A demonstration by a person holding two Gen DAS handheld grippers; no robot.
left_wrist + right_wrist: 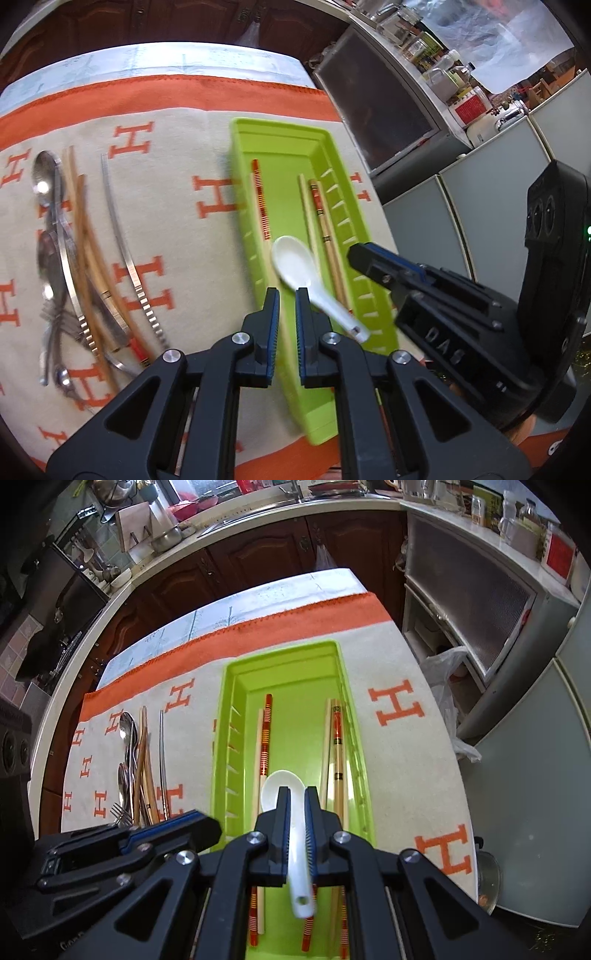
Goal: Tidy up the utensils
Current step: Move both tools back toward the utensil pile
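Note:
A lime green tray (pixel 240 155) (pixel 229 686) lies on the H-patterned cloth with several chopsticks (pixel 260 206) (pixel 266 734) inside. A white ceramic spoon (pixel 295 264) (pixel 275 786) hangs over the tray. In the right wrist view my right gripper (pixel 296 797) is shut on its handle. In the left wrist view the right gripper's fingertips (pixel 360 254) are over the tray's right wall, apart from the spoon as seen there. My left gripper (pixel 287 295) (pixel 207 821) is empty, jaws a narrow gap apart, over the tray's left wall.
Metal spoons (pixel 44 177) (pixel 127 723), forks (pixel 55 317), wooden chopsticks (pixel 79 221) and metal tongs (pixel 122 236) lie on the cloth left of the tray. Cabinets and a counter with jars (pixel 436 62) stand to the right, past the table edge.

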